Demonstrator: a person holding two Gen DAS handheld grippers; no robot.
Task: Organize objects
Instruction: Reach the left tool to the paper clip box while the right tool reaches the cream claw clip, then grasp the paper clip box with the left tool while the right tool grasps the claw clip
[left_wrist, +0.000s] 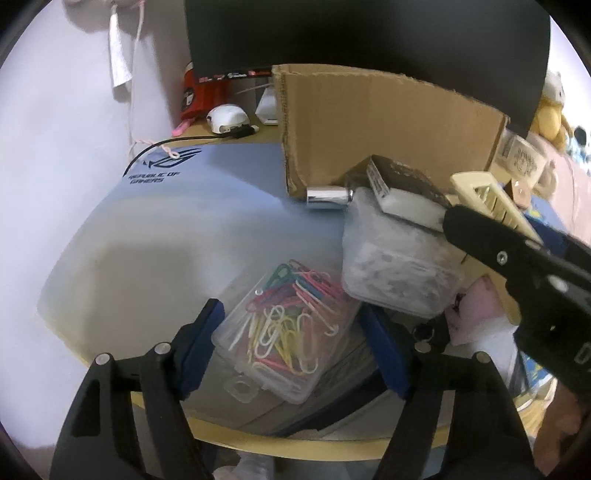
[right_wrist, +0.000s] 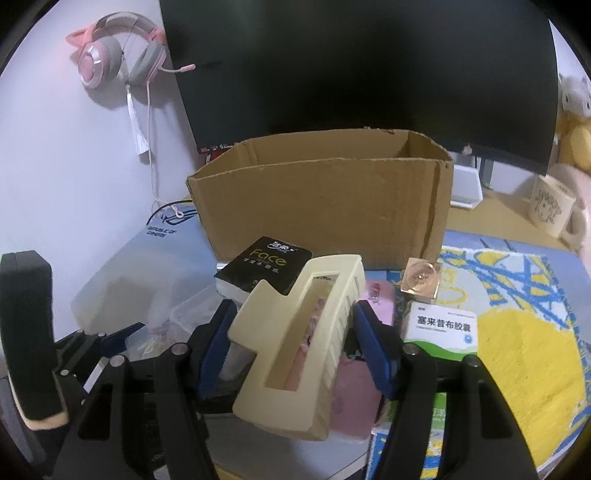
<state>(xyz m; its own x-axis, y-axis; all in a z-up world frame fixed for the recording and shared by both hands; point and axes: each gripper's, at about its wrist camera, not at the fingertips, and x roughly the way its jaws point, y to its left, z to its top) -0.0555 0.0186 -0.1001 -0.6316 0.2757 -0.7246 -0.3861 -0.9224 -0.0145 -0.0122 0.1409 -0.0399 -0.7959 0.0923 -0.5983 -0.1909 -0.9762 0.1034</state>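
Observation:
My left gripper (left_wrist: 291, 347) is shut on a clear plastic box of coloured paper clips (left_wrist: 288, 328), held over the desk's front edge. My right gripper (right_wrist: 295, 347) is shut on a cream hair claw clip (right_wrist: 303, 343), which also shows in the left wrist view (left_wrist: 491, 199). An open cardboard box (right_wrist: 325, 210) stands behind on the desk, also in the left wrist view (left_wrist: 388, 125). In front of it lie a black tissue pack (right_wrist: 264, 264), a clear box of small white items (left_wrist: 399, 266) and a silver-capped bottle (left_wrist: 328, 198).
A gold square jar (right_wrist: 423, 280), a white-green medicine box (right_wrist: 441, 330) and a pink pouch (right_wrist: 354, 391) lie on the blue-yellow mat (right_wrist: 524, 332). A monitor (right_wrist: 362, 74) stands behind the box. A mug (right_wrist: 554, 208) is at right. A grey mouse pad (left_wrist: 166, 229) lies at left.

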